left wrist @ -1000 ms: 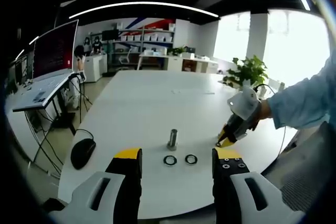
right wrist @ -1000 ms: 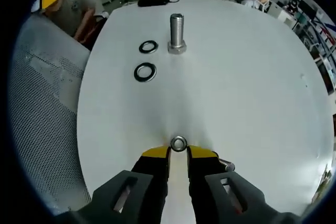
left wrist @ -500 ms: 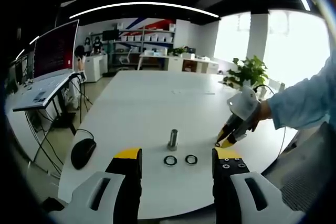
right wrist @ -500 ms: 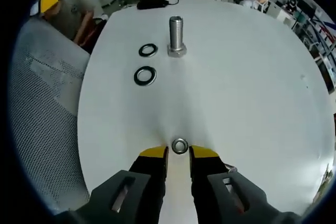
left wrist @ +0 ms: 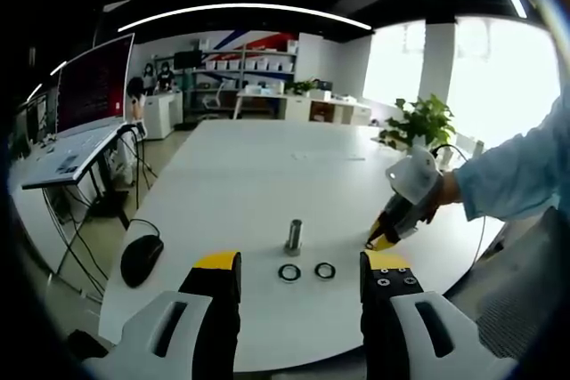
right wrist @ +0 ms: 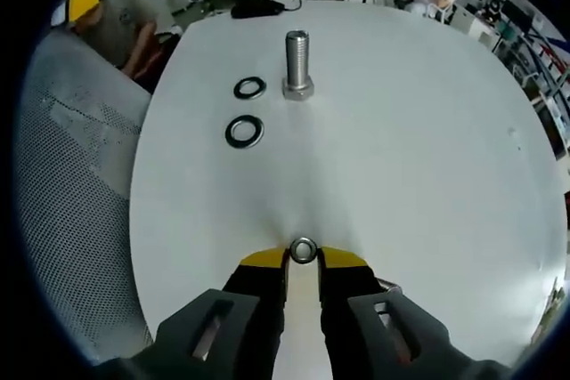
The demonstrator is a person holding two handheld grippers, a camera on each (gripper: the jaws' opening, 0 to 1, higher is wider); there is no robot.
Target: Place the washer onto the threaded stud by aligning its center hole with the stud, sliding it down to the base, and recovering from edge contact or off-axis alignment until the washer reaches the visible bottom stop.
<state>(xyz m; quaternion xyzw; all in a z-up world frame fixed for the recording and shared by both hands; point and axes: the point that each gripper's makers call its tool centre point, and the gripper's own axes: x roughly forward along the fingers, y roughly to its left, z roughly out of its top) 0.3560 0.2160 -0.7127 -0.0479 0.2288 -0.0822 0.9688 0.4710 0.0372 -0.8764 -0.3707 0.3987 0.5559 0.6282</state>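
- Left gripper [left wrist: 300, 278]: two black jaws capped with yellow pads, mounted on light grey housings with slotted openings; small screws on the right jaw's face.
- Right gripper [right wrist: 303, 260]: black jaws, yellow tips, dark grey slotted housings.
- Sleeve [left wrist: 517, 166]: light blue cloth.

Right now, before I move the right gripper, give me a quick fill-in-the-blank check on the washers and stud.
The right gripper holds a ____ at its tips.
The threaded stud stands ____ on the white table.
____ dark washers lie loose beside the stud.
The left gripper has its jaws ____.

Missing words: washer; upright; Two; open
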